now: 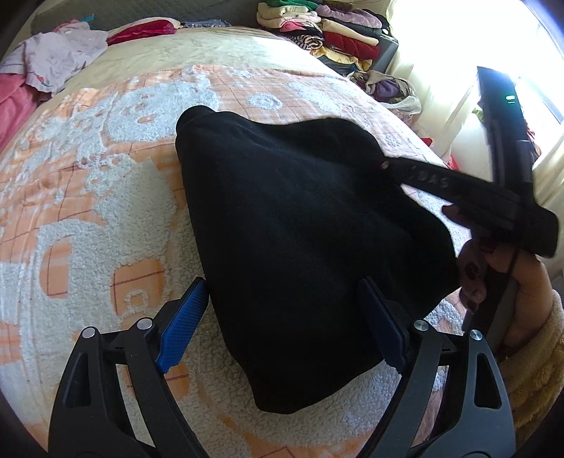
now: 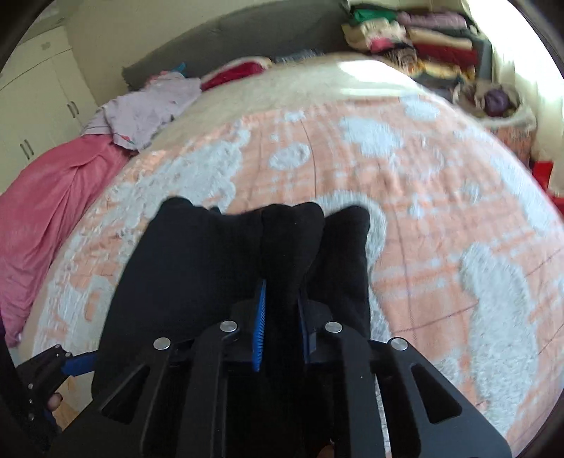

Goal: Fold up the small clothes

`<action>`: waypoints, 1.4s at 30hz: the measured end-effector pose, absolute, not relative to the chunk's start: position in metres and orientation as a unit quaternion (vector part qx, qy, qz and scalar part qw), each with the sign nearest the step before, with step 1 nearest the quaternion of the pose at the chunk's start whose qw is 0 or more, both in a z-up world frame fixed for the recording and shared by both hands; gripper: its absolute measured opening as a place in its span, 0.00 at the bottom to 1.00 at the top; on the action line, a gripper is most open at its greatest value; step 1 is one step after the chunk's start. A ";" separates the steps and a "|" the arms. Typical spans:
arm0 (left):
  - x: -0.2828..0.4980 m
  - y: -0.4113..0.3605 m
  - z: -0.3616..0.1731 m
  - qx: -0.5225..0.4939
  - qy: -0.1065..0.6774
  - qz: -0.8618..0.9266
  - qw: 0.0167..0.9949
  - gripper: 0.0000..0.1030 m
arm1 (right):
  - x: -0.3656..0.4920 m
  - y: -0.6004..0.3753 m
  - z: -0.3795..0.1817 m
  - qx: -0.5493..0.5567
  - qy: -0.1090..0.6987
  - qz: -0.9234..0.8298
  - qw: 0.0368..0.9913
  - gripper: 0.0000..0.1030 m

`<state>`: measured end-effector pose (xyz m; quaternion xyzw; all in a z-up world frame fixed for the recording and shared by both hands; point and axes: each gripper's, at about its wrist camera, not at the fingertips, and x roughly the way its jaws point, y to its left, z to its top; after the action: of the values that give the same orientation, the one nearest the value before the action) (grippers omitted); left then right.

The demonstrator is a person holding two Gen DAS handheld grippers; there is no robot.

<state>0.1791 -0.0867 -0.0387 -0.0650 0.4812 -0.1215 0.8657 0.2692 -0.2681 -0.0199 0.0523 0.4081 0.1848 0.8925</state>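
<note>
I am looking at a bed covered by a fleecy orange and white blanket, with a cream cover beyond it toward the grey headboard. Strong daylight comes in from a window at the right, and pale wardrobe doors stand off to the left.

The blanket gives me plenty of bare space to the left of and beyond the black garment, which lies near the front of the bed. The right edge of the bed is close to the garment in my left view.

Round the rim there is clutter, all well apart from the work: a lilac garment over pink bedding at the far left, a red item near the headboard, a tall stack of folded clothes at the far right corner, and a loose heap just below it.

My left hand-held gripper stands wide apart, its blue pads straddling the near end of the garment without pressing on it. My right hand-held gripper is clamped on a bunched fold of the same garment, lifting its right side off the blanket. In the left view the right hand, in a fuzzy yellow sleeve, crosses the right side of the frame and hides that edge of the bed.
</note>
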 end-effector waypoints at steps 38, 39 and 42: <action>0.129 -0.073 0.013 -0.060 0.412 -0.120 0.901 0.91 | 0.122 -0.302 0.069 0.056 0.282 0.123 0.950 0.96; 0.127 -0.072 0.015 -0.059 0.411 -0.120 0.902 0.91 | 0.118 -0.301 0.069 0.055 0.281 0.126 0.950 0.96; 0.118 -0.066 0.017 -0.056 0.405 -0.119 0.905 0.91 | 0.104 -0.300 0.069 0.053 0.279 0.123 0.951 0.96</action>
<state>0.1175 -0.0663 0.0173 -0.0562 0.4046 -0.1188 0.9050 0.1037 -0.3005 0.0693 0.0534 0.2791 0.1234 0.9508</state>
